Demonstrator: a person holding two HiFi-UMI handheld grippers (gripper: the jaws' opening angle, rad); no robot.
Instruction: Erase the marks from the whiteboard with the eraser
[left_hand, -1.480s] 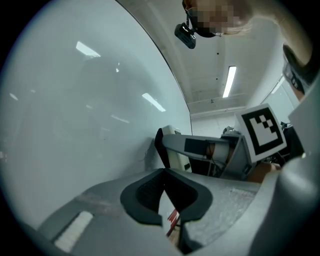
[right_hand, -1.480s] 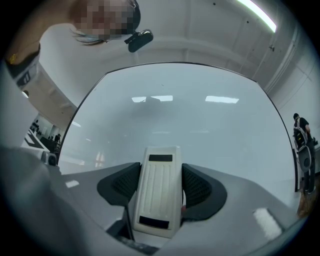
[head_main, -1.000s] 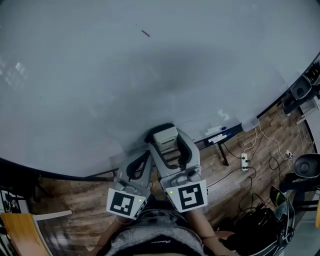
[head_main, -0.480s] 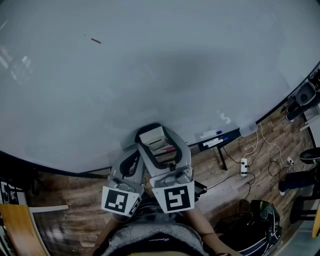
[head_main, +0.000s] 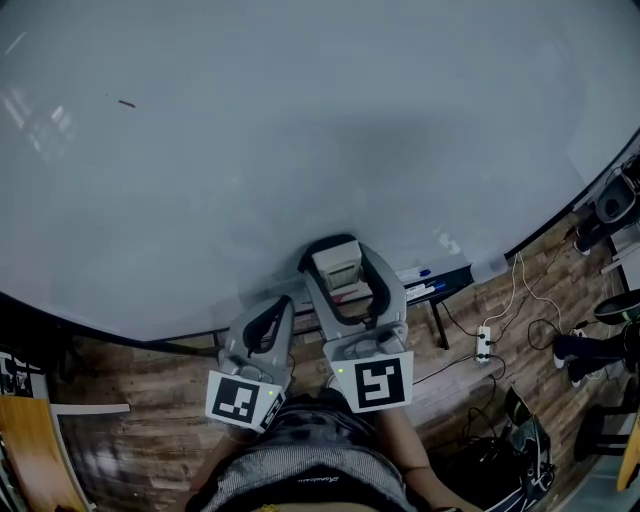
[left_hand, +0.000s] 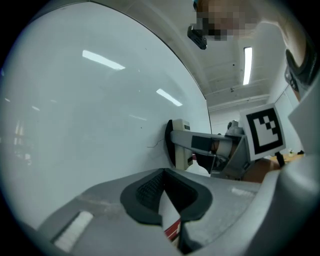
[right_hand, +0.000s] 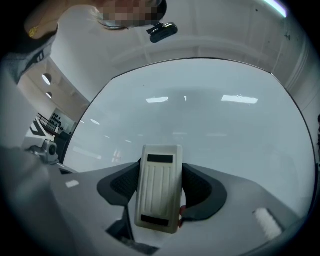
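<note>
The whiteboard (head_main: 300, 120) fills most of the head view; one small reddish mark (head_main: 126, 103) sits high at its left. My right gripper (head_main: 338, 258) is shut on the beige ribbed eraser (head_main: 336, 270) near the board's lower edge, far from the mark. In the right gripper view the eraser (right_hand: 159, 187) stands between the dark pads (right_hand: 200, 192) and faces the whiteboard (right_hand: 210, 115). The left gripper view has the eraser (left_hand: 182, 142) side-on against the whiteboard (left_hand: 75, 115). My left gripper (head_main: 272, 302) hangs lower left of the eraser, shut and holding nothing (left_hand: 165, 172).
A marker tray (head_main: 425, 282) with pens runs under the board at the right. A power strip (head_main: 482, 345) and cables lie on the wooden floor (head_main: 150, 400). Dark chairs (head_main: 612, 200) stand at the far right, a wooden board (head_main: 25, 455) at the lower left.
The head view has swung, so the red mark now lies further left and lower in it. The right gripper keeps the eraser low on the board, a little further right.
</note>
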